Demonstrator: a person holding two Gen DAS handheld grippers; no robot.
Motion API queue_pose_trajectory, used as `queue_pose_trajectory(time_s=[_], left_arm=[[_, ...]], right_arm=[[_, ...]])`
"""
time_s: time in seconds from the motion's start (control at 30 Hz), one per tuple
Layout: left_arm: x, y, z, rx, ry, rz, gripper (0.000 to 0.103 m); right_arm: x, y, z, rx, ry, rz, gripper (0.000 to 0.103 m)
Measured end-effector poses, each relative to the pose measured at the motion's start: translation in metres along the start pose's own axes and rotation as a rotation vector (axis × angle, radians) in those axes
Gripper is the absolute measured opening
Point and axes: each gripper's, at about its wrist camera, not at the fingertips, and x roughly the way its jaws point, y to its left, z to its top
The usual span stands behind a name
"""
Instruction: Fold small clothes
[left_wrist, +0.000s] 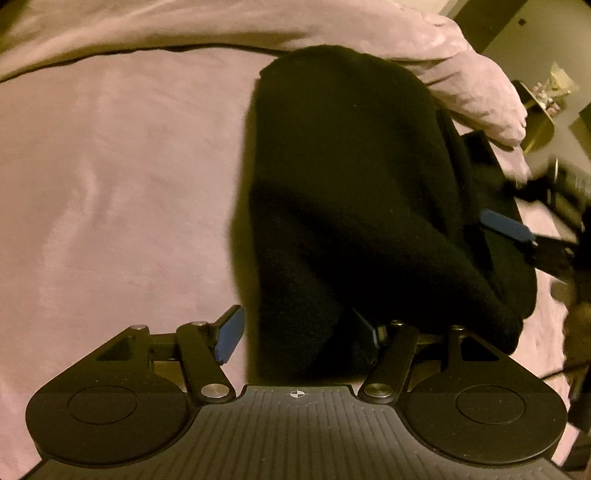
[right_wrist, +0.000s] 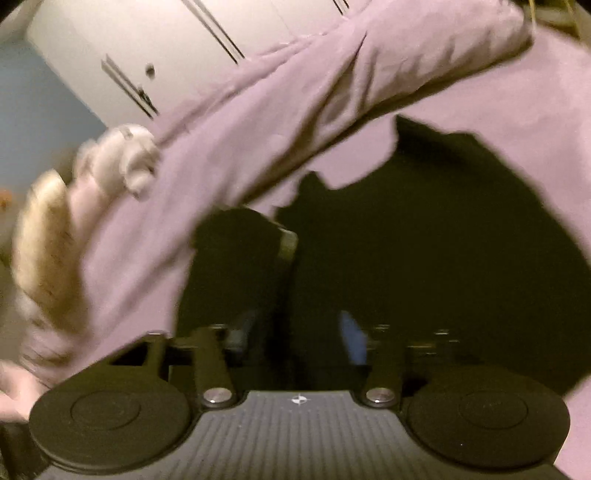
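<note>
Black garment (left_wrist: 343, 206) lying doubled on the pink bedsheet (left_wrist: 110, 184), toward the bed's right edge, far end tucked against the rumpled pink duvet (left_wrist: 461, 77). Looks like a fold just laid over, judging by the thick rounded ridge running down the middle.

Left tongs (left_wrist: 299, 332) spread wide, near end of the cloth lying between the blue pads (left_wrist: 231, 332) without being pressed; right-hand pad half hidden under the fabric. Right tongs (right_wrist: 299, 332) also spread, hovering over the same dark cloth in a blurred view; nothing seen pinched, though the dimness makes contact hard to tell. Right tongs' blue tip (left_wrist: 506, 223) visible at the garment's right side.

Step in hand, probably: letting go after a fold and settling the bundle. Next move likely calls for a fresh pinch on an outer edge, both layers together, then a carry across the ridge without dragging the sheet.
</note>
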Motion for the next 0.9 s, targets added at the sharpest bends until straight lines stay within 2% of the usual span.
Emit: queue_pose_trajectory(time_s=[0.03, 0.1, 0.13, 0.17, 0.2, 0.23, 0.3, 0.43, 0.5, 0.6, 0.7, 0.77, 0.83, 0.9], left_arm=[[0.001, 0.0, -0.002, -0.004, -0.001, -0.001, 0.069], [0.002, -0.004, -0.002, -0.008, 0.003, 0.0, 0.069], [0.002, -0.006, -0.002, -0.007, 0.002, 0.001, 0.069], [0.0, -0.008, -0.002, -0.004, 0.0, 0.002, 0.069], [-0.002, -0.008, -0.001, 0.003, -0.003, -0.001, 0.069], [-0.005, -0.009, -0.002, 0.01, -0.009, -0.008, 0.069], [-0.017, -0.009, 0.002, 0.017, -0.041, -0.014, 0.07], [-0.037, -0.009, 0.018, 0.012, -0.13, -0.008, 0.073], [-0.031, -0.009, 0.026, 0.011, -0.133, 0.006, 0.074], [-0.003, -0.012, 0.032, -0.002, -0.069, -0.015, 0.074], [0.026, -0.022, 0.031, 0.009, 0.018, -0.04, 0.073], [0.03, -0.025, 0.031, 0.022, 0.017, -0.026, 0.072], [0.03, -0.023, 0.031, 0.022, 0.014, -0.028, 0.072], [0.033, -0.018, 0.03, -0.004, 0.024, -0.029, 0.073]], right_arm=[[0.011, -0.001, 0.001, 0.033, 0.032, 0.041, 0.076], [0.035, -0.002, -0.001, 0.085, 0.091, 0.059, 0.076], [0.045, 0.0, -0.003, 0.08, 0.112, 0.051, 0.07], [0.052, 0.003, -0.004, 0.064, 0.123, 0.041, 0.046], [0.055, 0.007, -0.006, 0.033, 0.131, 0.028, 0.028], [0.054, 0.012, -0.005, -0.005, 0.131, 0.02, 0.019], [0.04, 0.03, -0.004, -0.14, 0.079, -0.016, 0.016], [0.009, 0.058, -0.002, -0.445, -0.037, -0.17, 0.015], [0.005, 0.06, -0.003, -0.549, -0.074, -0.251, 0.015], [0.022, 0.045, -0.001, -0.576, -0.055, -0.347, 0.017], [0.04, 0.032, -0.004, -0.571, -0.025, -0.374, 0.026], [0.027, 0.031, 0.0, -0.52, -0.067, -0.366, 0.052], [0.015, 0.026, 0.0, -0.477, -0.104, -0.371, 0.065], [0.012, 0.009, 0.005, -0.402, -0.065, -0.33, 0.071]])
